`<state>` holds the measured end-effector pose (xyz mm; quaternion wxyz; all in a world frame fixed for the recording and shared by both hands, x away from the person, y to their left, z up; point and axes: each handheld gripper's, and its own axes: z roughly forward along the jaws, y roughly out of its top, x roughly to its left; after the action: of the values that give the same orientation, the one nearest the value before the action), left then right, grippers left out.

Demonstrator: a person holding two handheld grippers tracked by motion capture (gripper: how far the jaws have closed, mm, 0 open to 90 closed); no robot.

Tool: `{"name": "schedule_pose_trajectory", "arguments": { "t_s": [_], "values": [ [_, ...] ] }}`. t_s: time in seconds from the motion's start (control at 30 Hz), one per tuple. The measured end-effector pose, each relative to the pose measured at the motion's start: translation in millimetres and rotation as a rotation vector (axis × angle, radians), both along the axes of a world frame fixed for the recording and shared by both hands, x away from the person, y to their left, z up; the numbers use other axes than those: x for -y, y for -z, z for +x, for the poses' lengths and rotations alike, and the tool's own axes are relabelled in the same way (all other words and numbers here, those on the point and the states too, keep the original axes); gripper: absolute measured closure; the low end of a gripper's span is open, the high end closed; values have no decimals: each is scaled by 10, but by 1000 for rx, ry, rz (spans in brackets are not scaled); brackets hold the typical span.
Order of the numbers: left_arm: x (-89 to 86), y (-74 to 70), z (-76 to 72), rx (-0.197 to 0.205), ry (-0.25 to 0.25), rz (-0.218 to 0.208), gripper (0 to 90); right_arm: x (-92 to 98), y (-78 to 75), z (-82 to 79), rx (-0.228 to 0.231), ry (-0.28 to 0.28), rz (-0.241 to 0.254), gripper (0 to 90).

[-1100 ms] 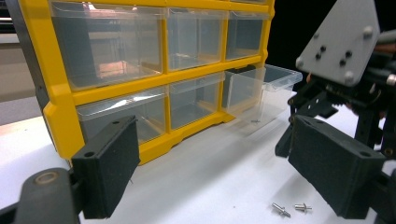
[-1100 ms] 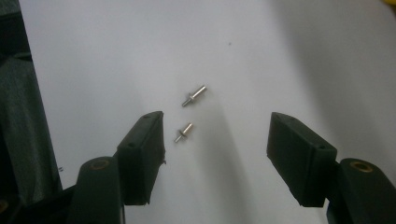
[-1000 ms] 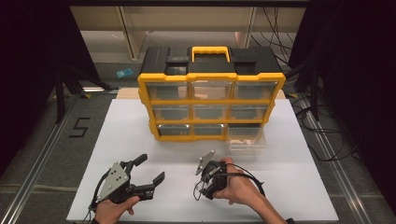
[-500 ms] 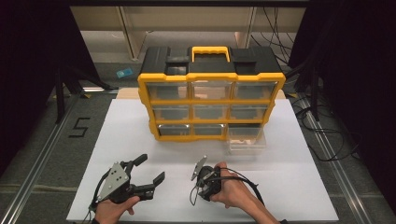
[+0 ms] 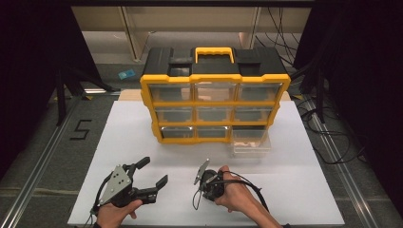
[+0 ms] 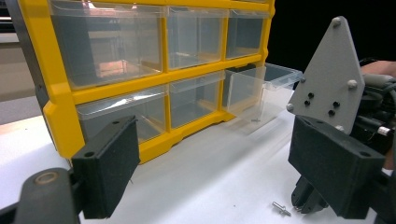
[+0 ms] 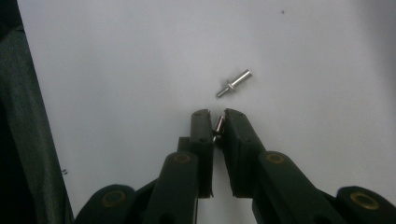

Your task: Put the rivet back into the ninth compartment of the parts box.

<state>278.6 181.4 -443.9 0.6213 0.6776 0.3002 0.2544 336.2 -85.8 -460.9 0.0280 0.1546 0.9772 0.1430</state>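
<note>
Right gripper view looks straight down along the right hand-held gripper (image 7: 218, 122), whose black jaws have just been closing and now pinch a small metal pin (image 7: 217, 125) upright between their tips, right at the white bench (image 7: 116, 70). A second pin (image 7: 235, 82), with a collar round its shaft, lies flat on the bench just beyond the jaw tips, apart from them. From the high view, the right hand-held gripper (image 5: 203, 186) points down at the bench near its front edge, and the left hand-held gripper (image 5: 151, 175) rests beside it with its jaws spread wide and nothing between them. Behind both stands a yellow and black drawer cabinet (image 5: 214, 97); its lower right clear drawer (image 5: 250, 142) is pulled out onto the bench.
</note>
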Motion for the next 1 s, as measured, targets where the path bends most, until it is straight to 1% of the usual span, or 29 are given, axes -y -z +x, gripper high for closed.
{"name": "schedule_pose_trajectory", "arguments": {
  "t_s": [0.07, 0.13, 0.2, 0.23, 0.27, 0.33, 0.37, 0.4, 0.43, 0.5, 0.53, 0.6, 0.67, 0.7, 0.77, 0.87, 0.93, 1.0],
  "values": [
    [-2, -2, 0, 1, 1, -1, 160, -3, -5, -6, 2, -2, -3, 829],
    [-6, -5, 2, 3, 1, 0, 160, 4, -29, -4, 1, -11, 8, 834],
    [-7, -5, 2, 3, 1, -1, 160, 25, -93, -4, 13, -10, 28, 835],
    [-8, -4, 3, 3, 1, -1, 160, 34, -137, -17, 2, 8, 48, 835],
    [-8, -3, 4, 4, 1, -1, 160, 58, -184, -7, 12, 5, 59, 835],
    [-6, -4, 2, 2, 0, -1, 160, 106, -270, 14, 31, 19, 80, 835],
    [-5, -6, -1, 2, 0, 0, 160, 131, -312, 35, 38, 10, 83, 835],
    [-4, -6, -1, 3, 1, 0, 160, 156, -346, 35, 43, 31, 96, 835],
    [-3, -6, -1, 4, 1, 0, 160, 180, -371, 45, 57, 31, 114, 835],
    [-3, -5, 0, 3, 1, -1, 160, 233, -435, 67, 72, 43, 130, 836],
    [-4, -4, 2, 3, 1, 0, 160, 233, -435, 67, 72, 43, 130, 836],
    [-7, -5, 4, 4, 1, 1, 160, 261, -479, 81, 75, 39, 147, 836],
    [-7, -4, 3, 3, 0, -1, 160, 287, -523, 94, 98, 38, 157, 836],
    [-7, -4, 3, 3, 0, -1, 160, 300, -546, 96, 95, 45, 162, 835],
    [-6, -5, 1, 2, 0, -1, 160, 340, -605, 107, 109, 50, 175, 836],
    [-6, -6, 1, 3, 1, -1, 160, 362, -637, 112, 119, 59, 183, 836],
    [-7, -5, 2, 2, 0, -1, 160, 382, -666, 123, 134, 56, 193, 836],
    [-6, -5, 2, 3, 1, 0, 160, 398, -691, 124, 133, 60, 198, 835]
  ]
}}
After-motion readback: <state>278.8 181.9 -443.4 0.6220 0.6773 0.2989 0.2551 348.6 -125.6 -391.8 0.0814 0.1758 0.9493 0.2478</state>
